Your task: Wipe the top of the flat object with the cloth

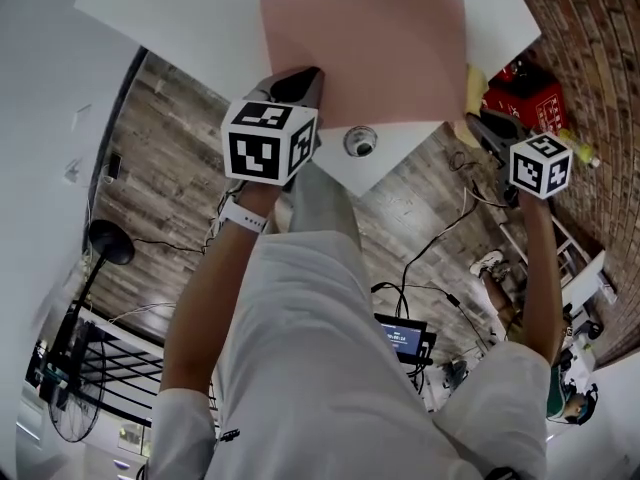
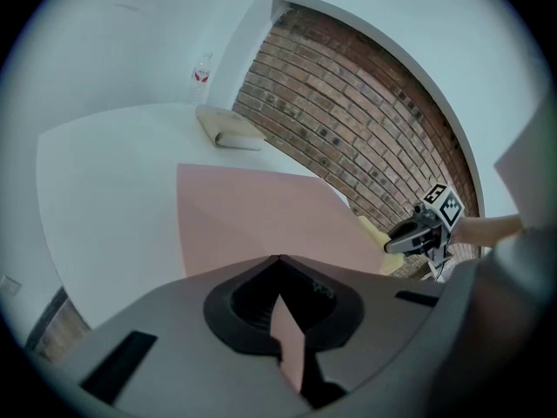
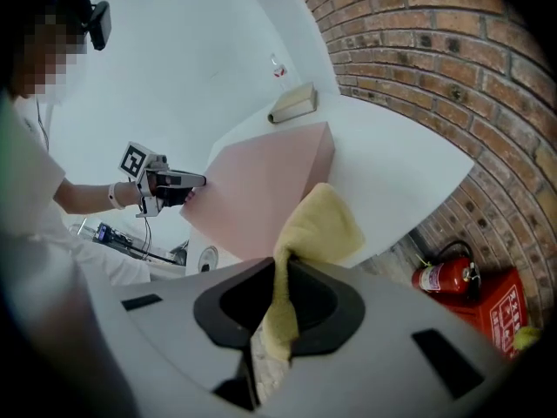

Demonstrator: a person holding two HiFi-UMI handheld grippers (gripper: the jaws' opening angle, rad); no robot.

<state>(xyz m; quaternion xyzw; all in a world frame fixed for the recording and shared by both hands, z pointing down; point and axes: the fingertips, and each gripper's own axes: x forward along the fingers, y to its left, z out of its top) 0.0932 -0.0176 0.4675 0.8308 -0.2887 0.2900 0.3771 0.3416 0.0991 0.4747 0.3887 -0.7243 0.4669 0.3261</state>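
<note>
Pink flat board (image 1: 365, 53) lies on top of the white counter (image 1: 180, 8), and its near left corner reaches the counter's near edge. My left tongs (image 1: 305, 78) are closed on that corner. In the left gripper view a thin pink edge of the board (image 2: 252, 216) stands clamped between the jaws of the left tongs (image 2: 283, 325).

My right tongs (image 3: 274, 320) are closed on a yellow cloth (image 3: 318, 225). The cloth bunches up above the jaws and a narrow tail of it hangs down between them. In the head view the cloth (image 1: 472, 76) sits just beside the board's right edge, close to the counter's right edge. I cannot tell whether cloth and board touch.

Along the counter's far edge lies a pale folded item (image 2: 228, 129), with a clear bottle (image 2: 201, 70) standing just beyond it. A brick wall (image 2: 348, 120) runs along the counter's right side. A red fire extinguisher (image 3: 444, 277) sits on the floor at the foot of that wall.
</note>
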